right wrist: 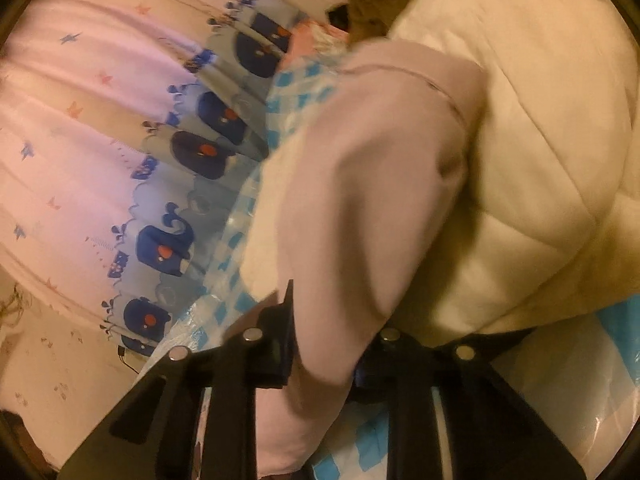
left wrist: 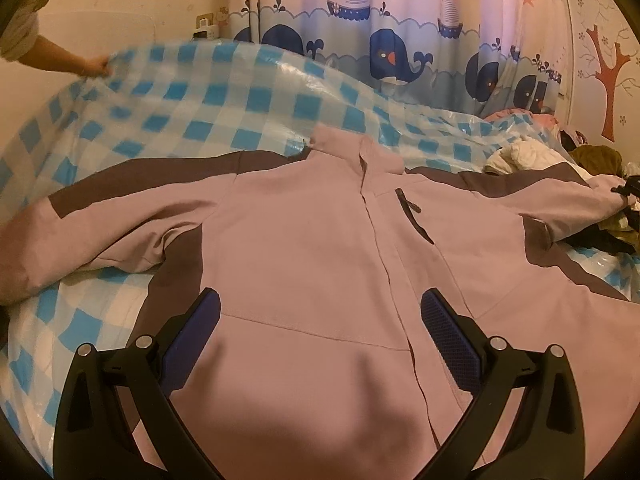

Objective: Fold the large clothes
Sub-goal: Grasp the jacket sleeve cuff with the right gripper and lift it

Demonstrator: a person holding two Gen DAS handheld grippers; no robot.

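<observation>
Jacket (left wrist: pixel 304 240) lies spread face-up under the wide-open, empty left gripper (left wrist: pixel 320 320), while the right gripper (right wrist: pixel 324 344) pinches its sleeve (right wrist: pixel 360 184).

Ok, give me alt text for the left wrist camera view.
A pink jacket with grey panels lies face up, sleeves spread, on a blue-and-white checked sheet. The open left gripper hovers above its lower front, and a person's hand holds the sheet's far corner before a whale-print curtain.

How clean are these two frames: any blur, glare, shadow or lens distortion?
Left wrist view: sharp, warm dim light, fisheye bending; dark shadow on the pink jacket, glare on the plastic checkered sheet. Right wrist view: motion-blurred, tilted, the jacket sleeve soft.
</observation>
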